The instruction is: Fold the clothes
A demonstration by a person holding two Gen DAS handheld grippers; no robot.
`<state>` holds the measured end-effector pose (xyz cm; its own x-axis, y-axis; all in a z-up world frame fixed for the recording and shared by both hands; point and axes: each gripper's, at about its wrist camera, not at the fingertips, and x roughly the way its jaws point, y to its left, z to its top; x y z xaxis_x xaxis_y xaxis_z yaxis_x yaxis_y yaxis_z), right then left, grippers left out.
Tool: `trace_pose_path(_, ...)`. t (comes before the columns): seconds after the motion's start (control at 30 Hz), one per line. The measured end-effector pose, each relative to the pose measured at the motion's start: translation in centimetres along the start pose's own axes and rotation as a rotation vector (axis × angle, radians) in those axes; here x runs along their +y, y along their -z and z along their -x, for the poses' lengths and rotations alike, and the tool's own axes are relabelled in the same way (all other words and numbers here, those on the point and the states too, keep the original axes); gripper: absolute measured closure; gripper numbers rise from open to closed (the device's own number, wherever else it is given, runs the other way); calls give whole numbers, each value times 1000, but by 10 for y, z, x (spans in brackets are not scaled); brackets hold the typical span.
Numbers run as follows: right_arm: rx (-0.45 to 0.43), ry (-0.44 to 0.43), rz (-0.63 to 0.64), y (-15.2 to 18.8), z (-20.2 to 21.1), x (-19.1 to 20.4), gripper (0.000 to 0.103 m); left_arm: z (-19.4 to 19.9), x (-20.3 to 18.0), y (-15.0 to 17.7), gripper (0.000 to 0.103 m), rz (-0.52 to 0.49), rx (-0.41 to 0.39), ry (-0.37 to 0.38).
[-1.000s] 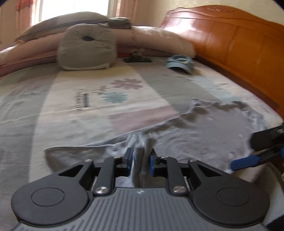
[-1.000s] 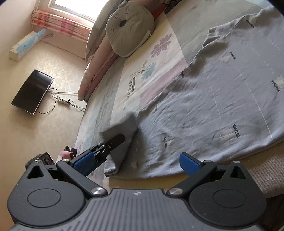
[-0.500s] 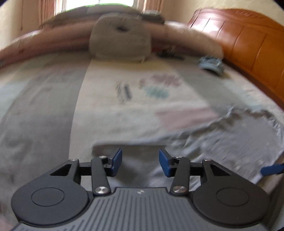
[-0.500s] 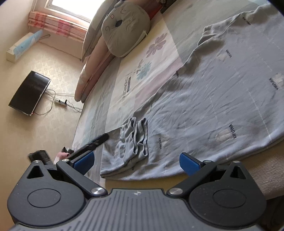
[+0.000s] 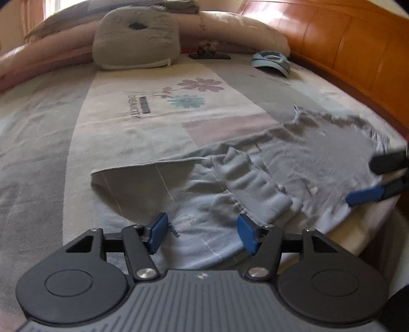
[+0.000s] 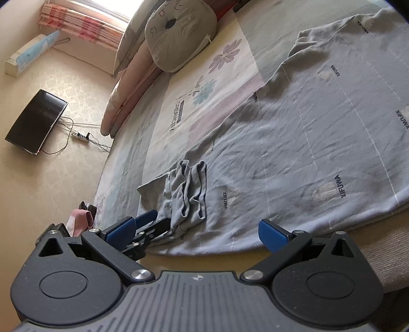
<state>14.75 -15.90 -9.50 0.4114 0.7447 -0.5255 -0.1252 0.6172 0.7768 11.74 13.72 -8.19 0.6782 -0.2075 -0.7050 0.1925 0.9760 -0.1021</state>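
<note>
A pale grey-blue printed garment (image 6: 319, 143) lies spread flat on the bed, one cuff bunched into ridges.

Soft daylight fills both fisheye views, coming from a bright window (image 6: 102, 10) beyond the cat-face cushion (image 6: 179, 35), where the glass glares white. In the right wrist view the picture is sharp, and the grey garment (image 6: 306, 132) near the cushion shows faint creases and soft shadows. In the left wrist view the far end of the garment (image 5: 332, 143), well away from the cushion (image 5: 135, 46), is smeared by motion blur. Straight lines bend strongly toward the frame edges, whose corners turn black.
</note>
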Motion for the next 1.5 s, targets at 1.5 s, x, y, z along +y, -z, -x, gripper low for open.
trace_pose_path(1.5,-142,592,694,25,16,-18,0,-23,-82,0,27,-30,25,-26)
